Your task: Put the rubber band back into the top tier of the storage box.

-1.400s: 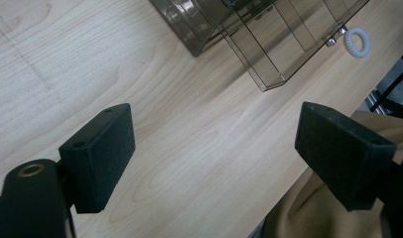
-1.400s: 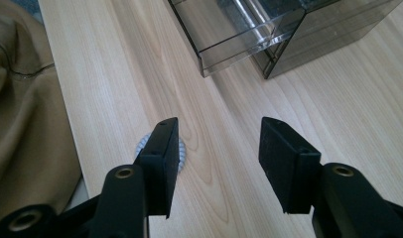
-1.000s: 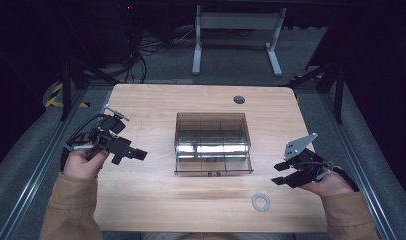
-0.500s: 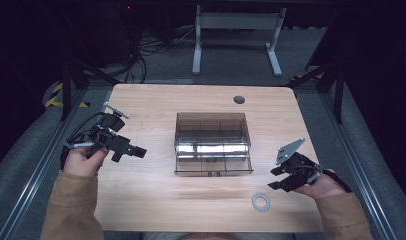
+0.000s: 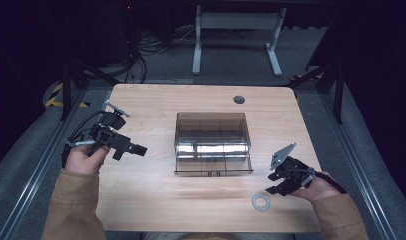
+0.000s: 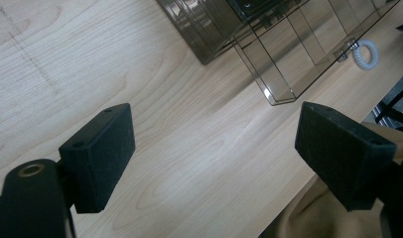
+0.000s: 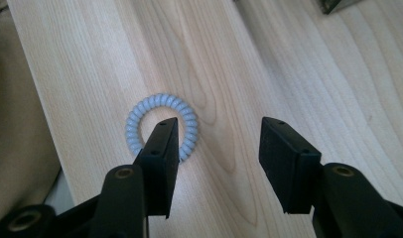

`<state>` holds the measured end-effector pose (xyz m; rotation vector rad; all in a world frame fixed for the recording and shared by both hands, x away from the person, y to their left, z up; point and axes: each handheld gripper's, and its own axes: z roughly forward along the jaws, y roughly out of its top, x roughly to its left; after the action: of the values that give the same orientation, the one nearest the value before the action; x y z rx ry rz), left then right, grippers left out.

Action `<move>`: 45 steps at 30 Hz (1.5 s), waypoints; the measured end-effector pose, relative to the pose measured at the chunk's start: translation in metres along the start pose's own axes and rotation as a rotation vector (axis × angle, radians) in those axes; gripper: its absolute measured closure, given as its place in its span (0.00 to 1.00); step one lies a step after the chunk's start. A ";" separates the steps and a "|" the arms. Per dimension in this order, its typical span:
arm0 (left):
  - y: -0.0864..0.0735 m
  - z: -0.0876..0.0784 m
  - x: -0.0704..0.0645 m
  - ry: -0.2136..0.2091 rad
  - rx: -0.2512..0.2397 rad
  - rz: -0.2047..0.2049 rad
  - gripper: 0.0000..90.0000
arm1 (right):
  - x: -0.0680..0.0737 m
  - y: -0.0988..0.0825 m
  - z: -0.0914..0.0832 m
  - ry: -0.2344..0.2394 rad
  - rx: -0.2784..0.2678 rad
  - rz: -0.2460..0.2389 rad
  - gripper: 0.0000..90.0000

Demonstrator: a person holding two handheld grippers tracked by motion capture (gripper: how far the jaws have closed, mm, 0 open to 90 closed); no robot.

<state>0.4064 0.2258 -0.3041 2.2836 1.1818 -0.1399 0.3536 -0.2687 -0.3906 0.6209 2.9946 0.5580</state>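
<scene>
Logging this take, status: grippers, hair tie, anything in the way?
Right gripper open, above the coiled hair tie, one jaw over the ring. Left gripper open, empty, over bare table. Hair tie flat near the front edge, clear organizer box apart from it; nothing obstructing.

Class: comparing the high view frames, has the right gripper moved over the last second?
Yes. The right gripper has moved toward the table's near edge, away from the clear box and closer to the coiled hair tie, jaws open.

jaws wide apart over table (image 6: 140,99), clear organizer (image 6: 269,44) ahead.
</scene>
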 end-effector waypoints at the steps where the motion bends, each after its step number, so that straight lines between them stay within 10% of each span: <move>1: 0.000 0.000 0.000 -0.001 -0.001 -0.002 0.18 | 0.000 0.000 0.001 0.000 0.006 -0.002 0.56; 45: 0.002 0.001 0.000 -0.013 0.010 0.012 0.18 | 0.013 0.010 0.044 -0.012 0.152 -0.049 0.72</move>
<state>0.4075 0.2245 -0.3041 2.2943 1.1632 -0.1558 0.3497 -0.2404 -0.4276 0.5539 3.0520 0.3255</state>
